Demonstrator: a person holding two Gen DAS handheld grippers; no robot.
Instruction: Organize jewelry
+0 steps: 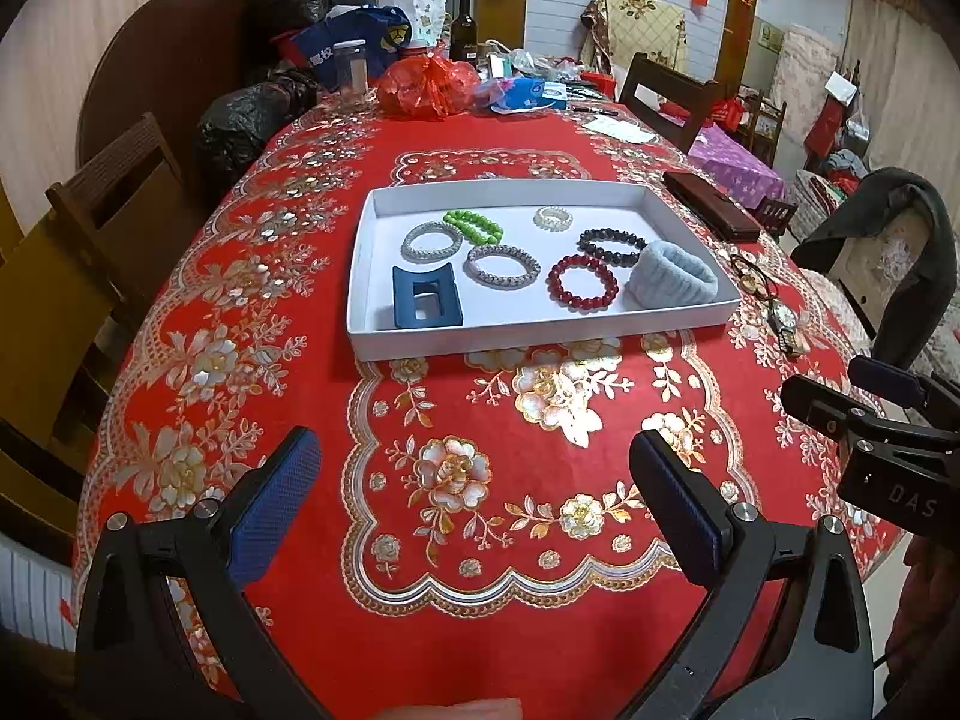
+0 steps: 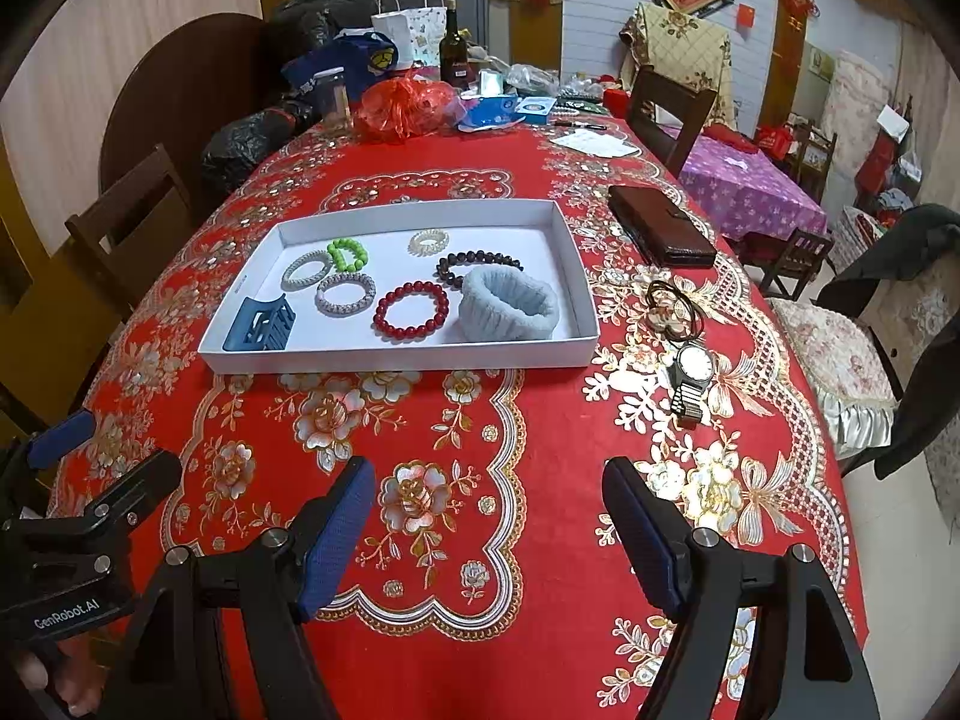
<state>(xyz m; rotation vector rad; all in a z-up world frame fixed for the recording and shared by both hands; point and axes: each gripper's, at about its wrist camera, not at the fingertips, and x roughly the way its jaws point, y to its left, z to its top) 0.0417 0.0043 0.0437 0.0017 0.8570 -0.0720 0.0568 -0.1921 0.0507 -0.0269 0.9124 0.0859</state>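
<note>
Risk, tray: the light white tray (image 2: 576, 294) may be shoved across the slick red cloth of the worktop (image 2: 540, 510) if its low wall is caught by a gripper.
Risk, loose pieces: the hair ties (image 2: 675, 309) and wristwatch (image 2: 693, 372), lying right of the tray, may be pushed along rather than lifted, being flat.
Left gripper (image 1: 474, 501): spread, nothing pinched, held tilted down above the cloth, well short of the tray.
Right gripper (image 2: 489, 525): spread, nothing pinched, tilted likewise beside it.

Black-and-blue right gripper (image 1: 888, 420) is cut off at three o'clock in the left wrist view; black-and-blue left gripper (image 2: 72, 480) is cut off at nine o'clock in the right wrist view.
</note>
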